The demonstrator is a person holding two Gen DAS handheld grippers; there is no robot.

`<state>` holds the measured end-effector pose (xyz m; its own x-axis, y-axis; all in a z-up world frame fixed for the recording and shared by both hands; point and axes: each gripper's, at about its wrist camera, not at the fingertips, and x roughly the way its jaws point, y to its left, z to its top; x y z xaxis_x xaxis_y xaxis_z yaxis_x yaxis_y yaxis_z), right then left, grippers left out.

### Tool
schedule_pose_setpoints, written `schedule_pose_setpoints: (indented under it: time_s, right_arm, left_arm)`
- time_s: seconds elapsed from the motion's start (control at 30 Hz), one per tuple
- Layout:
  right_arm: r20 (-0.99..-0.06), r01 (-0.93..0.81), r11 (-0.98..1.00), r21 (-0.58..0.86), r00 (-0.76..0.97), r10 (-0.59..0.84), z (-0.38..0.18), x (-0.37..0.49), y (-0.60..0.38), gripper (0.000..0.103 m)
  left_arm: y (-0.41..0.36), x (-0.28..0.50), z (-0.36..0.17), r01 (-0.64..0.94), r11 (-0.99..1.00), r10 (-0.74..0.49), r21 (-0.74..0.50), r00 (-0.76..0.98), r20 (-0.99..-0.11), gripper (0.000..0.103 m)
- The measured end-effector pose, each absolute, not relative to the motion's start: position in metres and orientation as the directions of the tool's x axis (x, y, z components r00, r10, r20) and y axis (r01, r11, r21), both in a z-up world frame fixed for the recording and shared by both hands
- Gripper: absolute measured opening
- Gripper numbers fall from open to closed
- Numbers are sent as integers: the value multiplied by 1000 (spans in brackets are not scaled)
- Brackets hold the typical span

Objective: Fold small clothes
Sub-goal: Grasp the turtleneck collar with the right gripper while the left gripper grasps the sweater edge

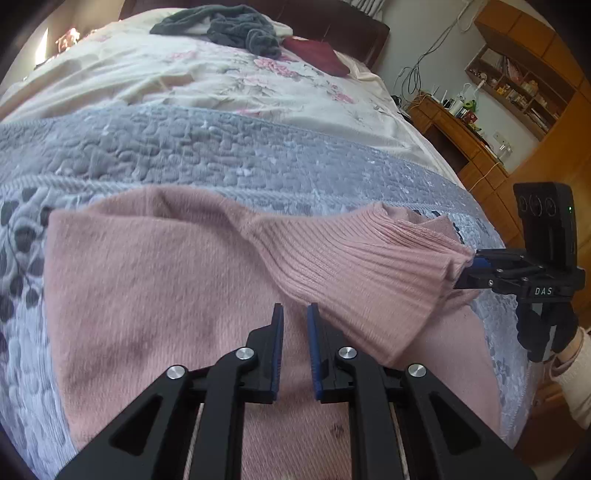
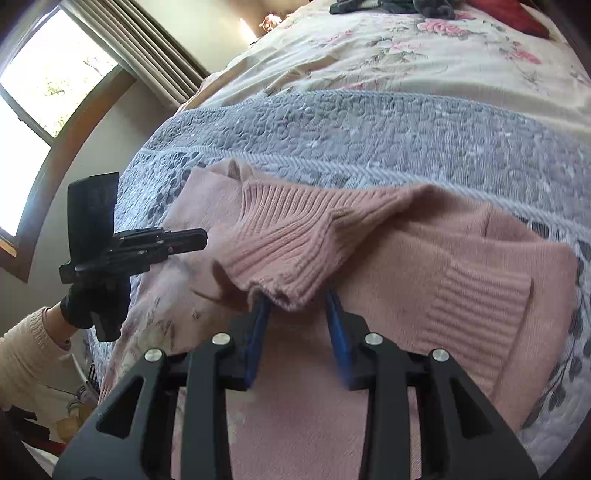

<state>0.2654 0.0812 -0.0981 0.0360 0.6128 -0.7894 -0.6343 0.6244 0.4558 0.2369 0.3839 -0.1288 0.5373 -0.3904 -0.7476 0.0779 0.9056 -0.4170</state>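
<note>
A pink knit sweater (image 1: 147, 277) (image 2: 461, 266) lies spread on the bed. Its ribbed sleeve cuff (image 1: 424, 258) (image 2: 280, 266) is raised off the body. My right gripper (image 2: 293, 301) (image 1: 467, 271) is closed on the cuff's end, with the cloth pressed against the left blue pad. My left gripper (image 1: 295, 306) (image 2: 205, 236) hovers over the sweater's middle, its fingers a narrow gap apart with nothing between them. The other sleeve (image 2: 480, 302) lies folded flat across the body.
The sweater rests on a grey quilted blanket (image 1: 221, 147) over a floral sheet (image 1: 221, 81). A dark grey garment (image 1: 229, 26) and a red cloth (image 1: 317, 55) lie at the bed's far end. A wooden desk (image 1: 454, 125) stands right of the bed, and a window (image 2: 48, 74) is on the left.
</note>
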Motion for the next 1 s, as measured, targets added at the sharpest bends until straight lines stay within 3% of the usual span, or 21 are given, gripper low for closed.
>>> schedule_pose_setpoints:
  time_s: [0.07, 0.13, 0.23, 0.3, 0.4, 0.47, 0.53, 0.7, 0.8, 0.9, 1.0]
  right_arm:
    - [-764, -608, 615, 501, 23, 645, -94, 257, 69, 54]
    - [-735, -575, 613, 543, 28, 677, -87, 259, 65, 61]
    - [-753, -510, 662, 549, 42, 657, -92, 274, 72, 63]
    - [-777, -473, 696, 541, 36, 629, -101, 286, 80, 62]
    - [-817, -423, 741, 522, 4, 577, -126, 298, 90, 54]
    - [-824, -383, 755, 533, -35, 565, -142, 303, 92, 33]
    - [-807, -358, 741, 568, -67, 586, -150, 303, 95, 11]
    - [-714, -343, 654, 675, -78, 696, -141, 298, 95, 11]
    - [-781, -387, 711, 587, -40, 624, -145, 298, 101, 11]
    - [-793, -368, 726, 581, -55, 607, -159, 298, 101, 11]
    - [-790, -356, 727, 587, -54, 611, -167, 295, 99, 11]
  left_arm:
    - [391, 230, -127, 58, 870, -439, -489, 541, -717, 12]
    - [392, 235, -125, 30, 830, -481, -556, 542, -689, 23]
    - [382, 251, -130, -12, 808, -501, -588, 512, -698, 43]
    - [375, 265, -141, -56, 792, -514, -608, 477, -713, 43]
    - [365, 281, -160, -107, 791, -510, -603, 431, -745, 40]
    - [363, 288, -165, -119, 795, -502, -595, 423, -754, 18]
    - [370, 294, -165, -135, 775, -515, -617, 432, -740, 8]
    - [401, 301, -137, -81, 784, -500, -615, 504, -704, 8]
    - [408, 305, -144, -82, 769, -538, -635, 455, -710, 8]
    - [401, 304, -161, -94, 813, -492, -574, 418, -764, 8]
    - [400, 301, -174, -119, 808, -479, -577, 437, -761, 10]
